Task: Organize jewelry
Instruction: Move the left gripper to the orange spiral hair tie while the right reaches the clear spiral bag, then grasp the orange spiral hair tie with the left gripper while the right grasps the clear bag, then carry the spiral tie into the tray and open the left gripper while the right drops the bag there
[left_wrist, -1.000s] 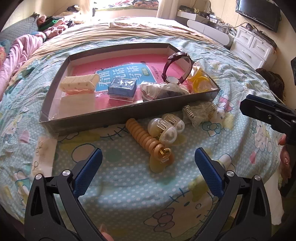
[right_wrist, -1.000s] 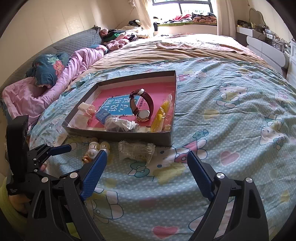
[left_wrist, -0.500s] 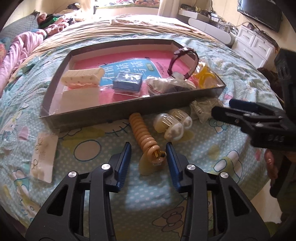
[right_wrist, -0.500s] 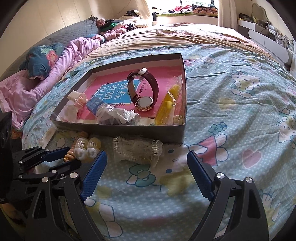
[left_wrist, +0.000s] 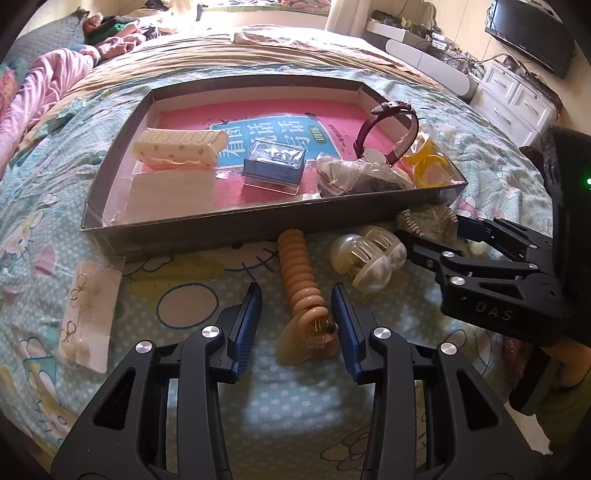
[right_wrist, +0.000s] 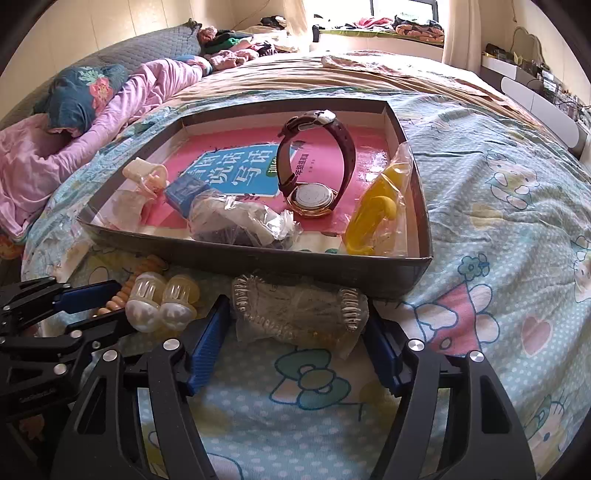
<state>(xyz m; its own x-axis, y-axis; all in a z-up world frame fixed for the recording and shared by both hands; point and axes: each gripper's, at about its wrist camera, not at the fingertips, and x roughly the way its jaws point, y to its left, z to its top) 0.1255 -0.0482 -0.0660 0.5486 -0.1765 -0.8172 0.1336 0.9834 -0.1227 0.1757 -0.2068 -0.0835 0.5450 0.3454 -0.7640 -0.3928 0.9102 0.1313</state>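
Item 1: grey shallow tray on the cartoon-print bedspread, occupying the upper centre of both views. Contents: brown-strapped watch standing on edge at the right; yellow bangles in clear wrap just beside it, against the right wall; crumpled clear bag with dark contents at the front wall; small blue box at centre; cream hair clip at the left

Item 2: orange spiral hair clip, on the bedspread just in front of the tray, lower centre of the left view. Left gripper has its blue fingers narrowed around the clip's near end; a slim gap shows on each side, so no clamp

Item 3: pearl-coloured claw clip, right of the spiral clip

Item 4: clear claw clip in plastic wrap, touching the tray's front wall. Right gripper, its fingers just closing in, flanks the wrap on both sides; firm contact cannot be told

Item 5: card of earrings, lower left of the left view
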